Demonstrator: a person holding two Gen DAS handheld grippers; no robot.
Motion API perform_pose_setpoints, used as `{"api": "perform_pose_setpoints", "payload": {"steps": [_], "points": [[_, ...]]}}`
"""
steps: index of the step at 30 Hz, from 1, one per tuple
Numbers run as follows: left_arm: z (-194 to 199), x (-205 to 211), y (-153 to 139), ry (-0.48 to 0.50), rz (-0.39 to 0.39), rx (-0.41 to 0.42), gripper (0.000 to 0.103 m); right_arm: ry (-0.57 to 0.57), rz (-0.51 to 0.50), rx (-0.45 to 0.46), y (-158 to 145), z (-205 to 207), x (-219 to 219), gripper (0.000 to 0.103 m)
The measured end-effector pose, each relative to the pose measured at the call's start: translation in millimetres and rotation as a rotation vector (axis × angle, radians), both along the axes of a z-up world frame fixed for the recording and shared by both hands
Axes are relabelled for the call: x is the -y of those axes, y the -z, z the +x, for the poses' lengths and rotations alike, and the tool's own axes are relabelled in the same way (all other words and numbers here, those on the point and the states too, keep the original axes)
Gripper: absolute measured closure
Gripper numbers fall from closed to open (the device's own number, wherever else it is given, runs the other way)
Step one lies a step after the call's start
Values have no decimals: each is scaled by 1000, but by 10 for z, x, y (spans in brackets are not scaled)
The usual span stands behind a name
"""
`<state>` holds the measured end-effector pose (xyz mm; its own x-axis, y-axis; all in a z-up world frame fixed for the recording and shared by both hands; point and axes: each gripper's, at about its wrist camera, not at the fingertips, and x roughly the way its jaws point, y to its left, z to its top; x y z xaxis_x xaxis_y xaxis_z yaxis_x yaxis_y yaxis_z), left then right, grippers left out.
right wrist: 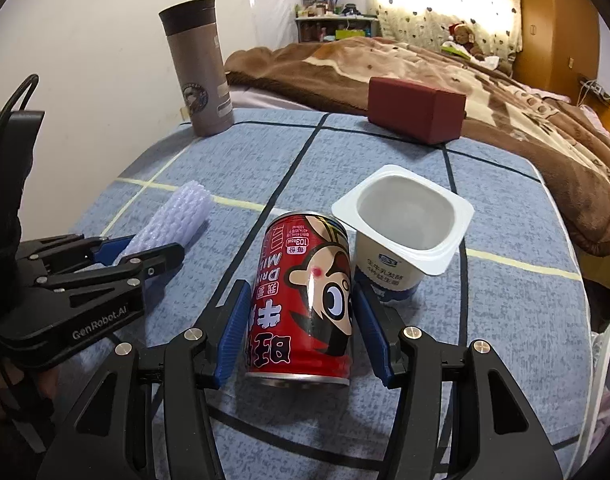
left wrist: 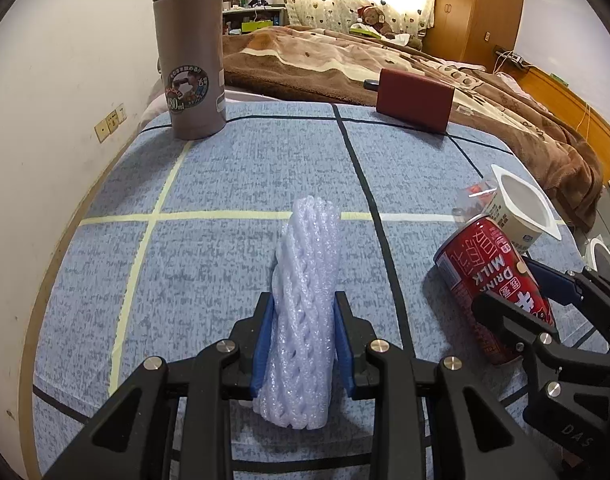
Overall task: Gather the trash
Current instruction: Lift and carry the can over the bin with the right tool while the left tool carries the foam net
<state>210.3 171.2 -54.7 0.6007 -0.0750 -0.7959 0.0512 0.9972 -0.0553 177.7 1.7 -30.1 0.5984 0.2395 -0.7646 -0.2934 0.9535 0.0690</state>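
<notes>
while your left gripper (left wrist: 303, 338) pinches the foam net (left wrist: 305, 312) mid-bench, your right gripper (right wrist: 301, 330) brackets the red milk can (right wrist: 305, 296) toward the right edge, pads seemingly touching, beside the yogurt cup (right wrist: 401, 232).

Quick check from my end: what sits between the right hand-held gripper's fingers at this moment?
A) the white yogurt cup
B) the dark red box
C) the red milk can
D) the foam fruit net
C: in the right wrist view the red milk can lies between the blue pads of the right hand-held gripper, while the yogurt cup stands just beyond it.
</notes>
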Motion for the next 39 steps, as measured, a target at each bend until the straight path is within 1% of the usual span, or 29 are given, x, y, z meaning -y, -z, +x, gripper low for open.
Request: {"api": "perform_pose_setpoints", "payload": {"steps": [6,8,9,10,15,21,24,28,39], "points": [[3,-13,5,-9,-12,-1,73,-8,-46,3,5,41,-74,48],[4,-18,11,-10,-14,-4,73,-8,-73,-14,34,59,-106,48],[4,-16,11,-9,-15,-4,73,-9,-85,-37,73,83,-120,48],[4,-13,10,-8,-15,-4,73,-7,-85,-47,85,82,-114,48],[-8,-10,0,-12,-16,-4,73,-2,-53,-46,67,58,-80,48],[-12,28,1,-12,-16,-8,73,2,-63,-34,50,79,-119,48],[-34,41,-12,-14,-16,-6,73,15,-48,-28,47,70,-83,49],[-85,47,-46,-21,-14,3,73,27,-30,-27,44,45,-31,49],[-301,158,-154,-17,-8,26,73,28,31,6,-86,-91,104,49]]}}
